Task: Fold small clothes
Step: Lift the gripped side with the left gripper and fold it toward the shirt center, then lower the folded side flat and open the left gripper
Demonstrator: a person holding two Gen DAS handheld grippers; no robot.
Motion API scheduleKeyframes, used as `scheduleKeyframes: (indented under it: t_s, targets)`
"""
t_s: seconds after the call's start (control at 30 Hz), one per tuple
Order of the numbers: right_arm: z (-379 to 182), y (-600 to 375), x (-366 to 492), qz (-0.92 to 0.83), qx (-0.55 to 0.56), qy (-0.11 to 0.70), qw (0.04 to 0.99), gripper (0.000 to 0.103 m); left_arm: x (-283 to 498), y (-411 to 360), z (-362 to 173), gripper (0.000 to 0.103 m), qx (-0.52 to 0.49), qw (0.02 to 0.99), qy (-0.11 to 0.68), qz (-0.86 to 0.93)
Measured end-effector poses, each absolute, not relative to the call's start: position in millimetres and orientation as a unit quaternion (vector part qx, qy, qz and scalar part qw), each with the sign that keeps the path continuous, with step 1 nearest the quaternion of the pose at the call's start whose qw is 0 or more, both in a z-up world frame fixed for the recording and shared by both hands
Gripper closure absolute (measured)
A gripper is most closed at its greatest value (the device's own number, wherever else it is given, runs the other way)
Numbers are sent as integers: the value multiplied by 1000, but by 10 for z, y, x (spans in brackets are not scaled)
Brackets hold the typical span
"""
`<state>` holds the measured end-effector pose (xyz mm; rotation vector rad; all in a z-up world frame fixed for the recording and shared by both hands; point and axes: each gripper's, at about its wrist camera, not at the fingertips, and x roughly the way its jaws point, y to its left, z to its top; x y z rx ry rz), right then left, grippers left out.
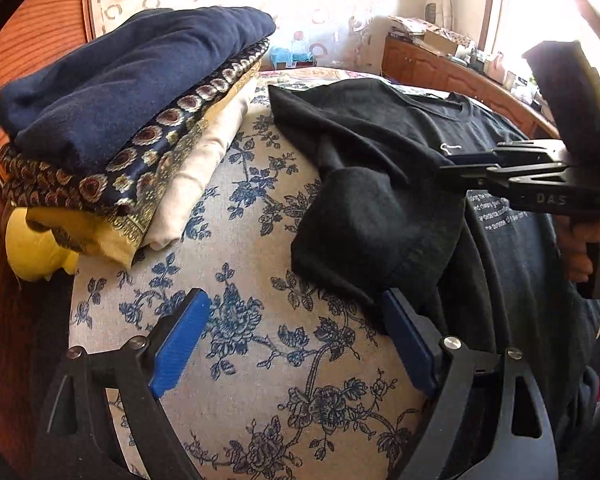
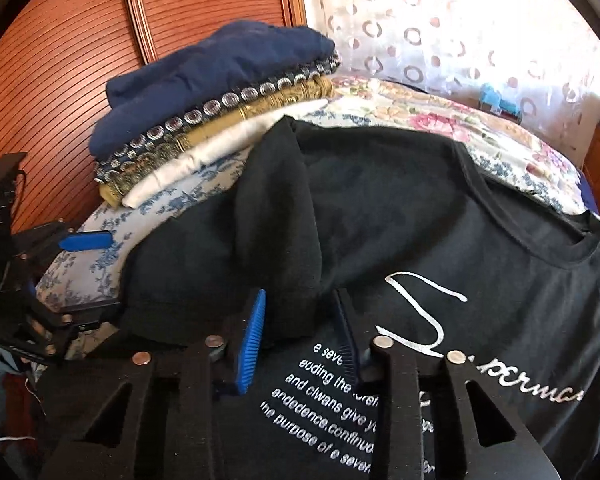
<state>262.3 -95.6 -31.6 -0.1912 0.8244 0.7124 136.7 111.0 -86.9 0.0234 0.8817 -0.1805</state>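
Right tool (image 2: 300, 344) stands with narrowed jaws, a fold of the black T-shirt (image 2: 480, 240) between its blue pads; whether they pinch it I cannot tell. Left tool (image 1: 296, 344) gapes released at the shirt's sleeve edge. Beside the shirt on the floral bed (image 1: 260, 360) sits a stack of folded clothes (image 1: 120, 120).

A black cotton T-shirt (image 2: 440, 216) with white printed lettering lies chest-up and spread over the blue-flowered bedsheet (image 1: 260, 340), its round collar toward the far side of the bed. One sleeve is folded inward across the chest, forming a thick dark flap, and the sleeve's hem lies near the sheet's near edge.
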Motion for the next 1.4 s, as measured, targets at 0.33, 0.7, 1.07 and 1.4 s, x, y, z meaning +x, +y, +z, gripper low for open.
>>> scheduleKeyframes:
  t_s: [0.33,0.7,1.07,1.4]
  targets:
    - [125,-1053,2567,346,-104,310,879,98,1134,1056,-626,30,-40,912,391,-117]
    - [-27,-1404,2987,208,-117,346,907,62,1201,802,-625,30,-17,908,397,-135]
    - [-30,-1483,2367,323,-76,344,878,54,1526,628,-750,70,7,897,422,-135]
    - [-425,-973,2182,373,-134,366,842,63,1521,683,-814,74,9,900,419,-118]
